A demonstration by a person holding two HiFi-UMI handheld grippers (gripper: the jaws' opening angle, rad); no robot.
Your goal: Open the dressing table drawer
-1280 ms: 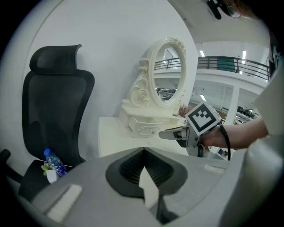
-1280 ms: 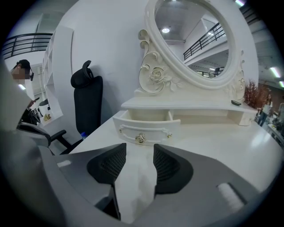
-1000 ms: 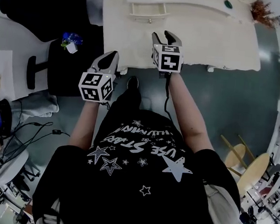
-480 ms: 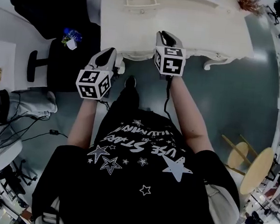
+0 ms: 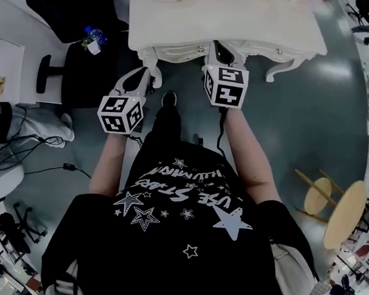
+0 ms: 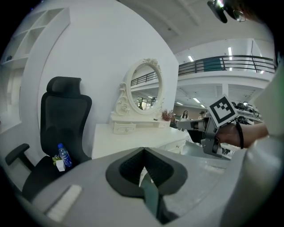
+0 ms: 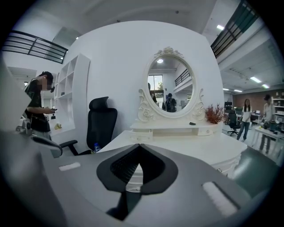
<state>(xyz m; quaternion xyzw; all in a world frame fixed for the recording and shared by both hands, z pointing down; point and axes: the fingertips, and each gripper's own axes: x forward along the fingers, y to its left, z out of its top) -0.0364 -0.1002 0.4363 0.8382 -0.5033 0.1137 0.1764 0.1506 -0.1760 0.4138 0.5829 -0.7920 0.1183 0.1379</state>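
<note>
Drawer point(image 5: 180, 51) is still sitting shut under the tabletop point(image 5: 259, 22) edge. My left tool point(image 5: 141, 74) and right tool point(image 5: 222, 50), both pinched shut and holding nothing, are coming back off the top toward its front, getting ready to pull.

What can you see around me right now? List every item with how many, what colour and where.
dressing table: one, white, just ahead of both grippers
mirror: one, oval, white carved frame, at the back of the tabletop
red sprig ornament: one, red, right of the mirror
office chair: one, black, left of the table
bottle: one, clear with blue, on the chair seat
wooden stools: apparently two, pale wood, floor at far right
T-shirt: one, black with white stars, on the person
left gripper: one, grey, jaws together, empty
right gripper: one, grey, jaws together, empty
</note>
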